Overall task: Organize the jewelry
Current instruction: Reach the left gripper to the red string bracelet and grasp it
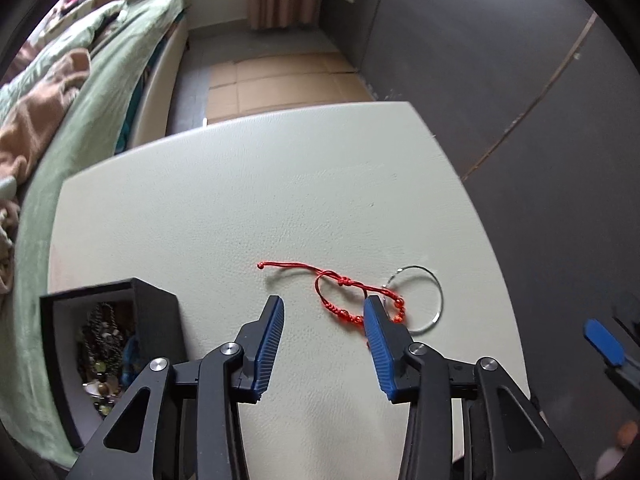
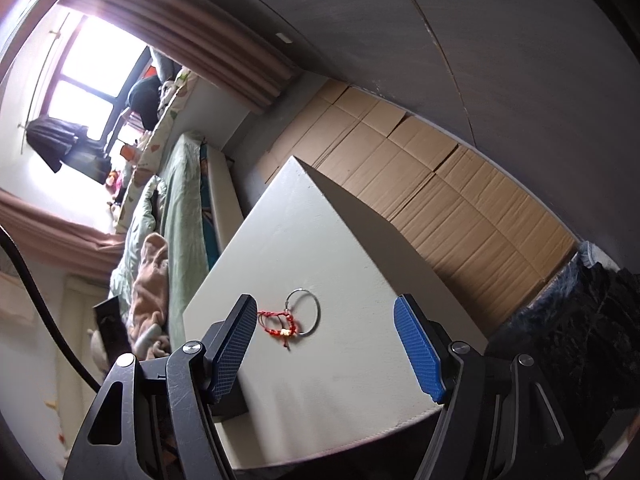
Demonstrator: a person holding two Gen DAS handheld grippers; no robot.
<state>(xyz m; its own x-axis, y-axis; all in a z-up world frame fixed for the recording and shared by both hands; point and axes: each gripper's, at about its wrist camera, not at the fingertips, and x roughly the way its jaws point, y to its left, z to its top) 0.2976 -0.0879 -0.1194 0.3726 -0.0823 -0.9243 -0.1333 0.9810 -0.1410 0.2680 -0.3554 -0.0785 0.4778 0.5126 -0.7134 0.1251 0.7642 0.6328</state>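
Showing only leftward: jewelry box (image 1: 100,344)

We see left gripper (image 1: 324,310) over the table (image 1: 240,184), jaws apart, nothing between | red cord bracelet (image 1: 340,292) beside its right finger, overlapping silver ring (image 1: 434,290) | black box (image 1: 156,300) of jewelry at left | bed (image 1: 100,92) beyond
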